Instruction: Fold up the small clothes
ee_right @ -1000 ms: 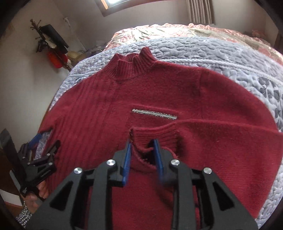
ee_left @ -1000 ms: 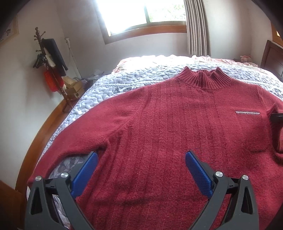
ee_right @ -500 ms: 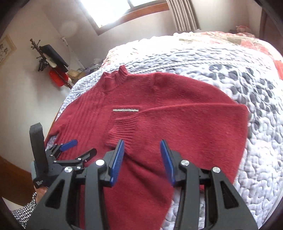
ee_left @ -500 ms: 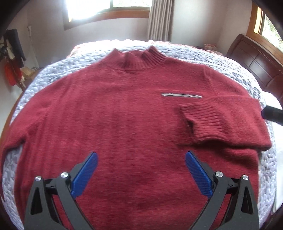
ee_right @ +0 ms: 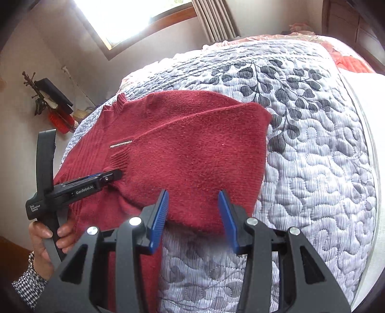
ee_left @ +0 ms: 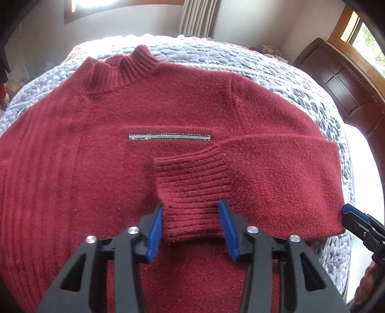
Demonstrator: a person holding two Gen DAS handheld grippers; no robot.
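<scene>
On bed quilt (ee_right: 312, 168): red sweater (ee_left: 96, 168) flat, sleeve cuff (ee_left: 192, 192) across chest. Soft, light, floppy knit; likely pinches best at ribbed cuff. Left gripper (ee_left: 192, 228) part-open, straddling cuff at 6 o'clock; right gripper (ee_right: 192, 216) part-open, empty.

Daylight from blown-out window (ee_right: 134, 19), soft shadows, sharp centre, strong fisheye bending, dark vignetted corners
</scene>
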